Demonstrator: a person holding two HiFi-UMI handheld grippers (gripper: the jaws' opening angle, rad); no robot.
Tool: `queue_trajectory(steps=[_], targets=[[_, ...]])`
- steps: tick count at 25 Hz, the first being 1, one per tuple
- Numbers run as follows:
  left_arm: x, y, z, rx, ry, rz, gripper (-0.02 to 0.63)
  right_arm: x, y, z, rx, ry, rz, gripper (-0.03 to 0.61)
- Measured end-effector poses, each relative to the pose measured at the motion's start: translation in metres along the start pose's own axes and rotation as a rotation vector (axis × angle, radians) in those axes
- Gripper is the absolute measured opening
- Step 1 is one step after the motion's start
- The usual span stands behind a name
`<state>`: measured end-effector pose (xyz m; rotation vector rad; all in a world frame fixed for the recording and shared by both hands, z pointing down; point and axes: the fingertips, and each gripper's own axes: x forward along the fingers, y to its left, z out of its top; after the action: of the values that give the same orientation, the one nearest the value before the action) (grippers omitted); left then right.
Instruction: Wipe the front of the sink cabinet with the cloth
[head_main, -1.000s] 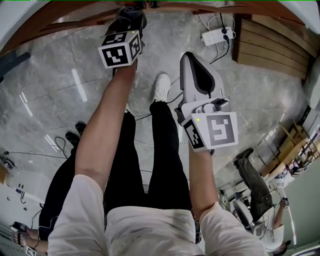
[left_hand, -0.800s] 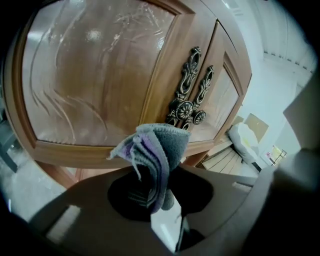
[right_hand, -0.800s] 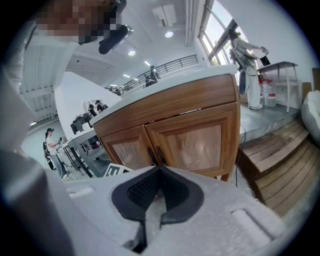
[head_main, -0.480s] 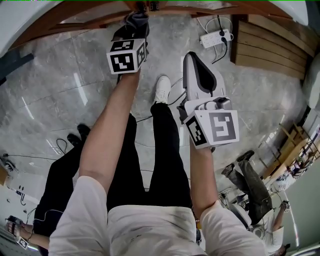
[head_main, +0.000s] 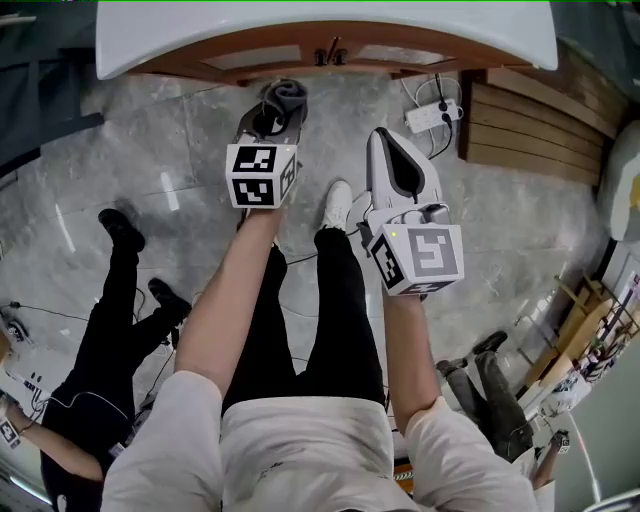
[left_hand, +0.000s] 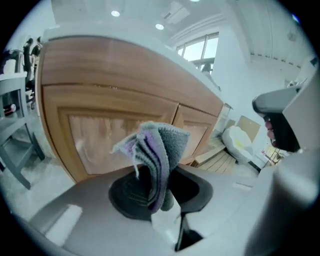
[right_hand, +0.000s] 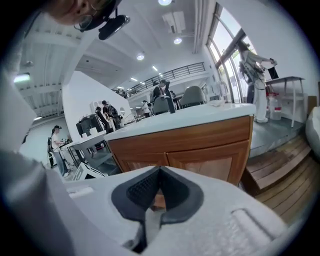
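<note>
The left gripper (left_hand: 156, 192) is clamped on the bunched cloth (left_hand: 156, 150), near the cabinet (left_hand: 95, 95) front but not touching it, and the right gripper (right_hand: 156, 192) is closed and empty, so all the wiping seems still to do.

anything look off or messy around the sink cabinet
Nothing spilled or damaged shows. The doors of the cabinet sit shut and even. The one odd thing is a white power strip lying on the floor before the cabinet's right end, its cords trailing loose. The cloth is bunched in the left gripper, clear of the wood.
</note>
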<state>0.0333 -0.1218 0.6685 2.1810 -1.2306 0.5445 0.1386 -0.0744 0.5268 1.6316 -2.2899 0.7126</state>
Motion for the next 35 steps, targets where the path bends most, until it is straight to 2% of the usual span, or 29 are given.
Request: queue_trajectory(steps=[5,10,18,23,30,35], targets=[[-0.068,-0.013,0.051,-0.033,-0.058,-0.047,0.089,-0.023,0.041,0.035,0.030,0.003,0.070,-0.002],[-0.136,-0.010,0.106,-0.019,-0.112,-0.037,0.089,-0.046,0.086,0.073,-0.021,-0.006,0.128,-0.002],[-0.225,-0.022,0.183,0.010,-0.229,-0.015,0.089,-0.080,0.131,0.148,-0.107,-0.097,0.131,-0.003],[-0.281,-0.036,0.217,0.018,-0.273,0.001,0.089,-0.108,0.146,0.183,-0.100,-0.134,0.115,-0.003],[-0.343,-0.072,0.265,0.026,-0.343,-0.062,0.089,-0.148,0.175,0.242,-0.128,-0.186,0.142,-0.002],[-0.381,-0.104,0.283,0.063,-0.371,-0.094,0.090,-0.181,0.195,0.261,-0.156,-0.207,0.157,-0.002]])
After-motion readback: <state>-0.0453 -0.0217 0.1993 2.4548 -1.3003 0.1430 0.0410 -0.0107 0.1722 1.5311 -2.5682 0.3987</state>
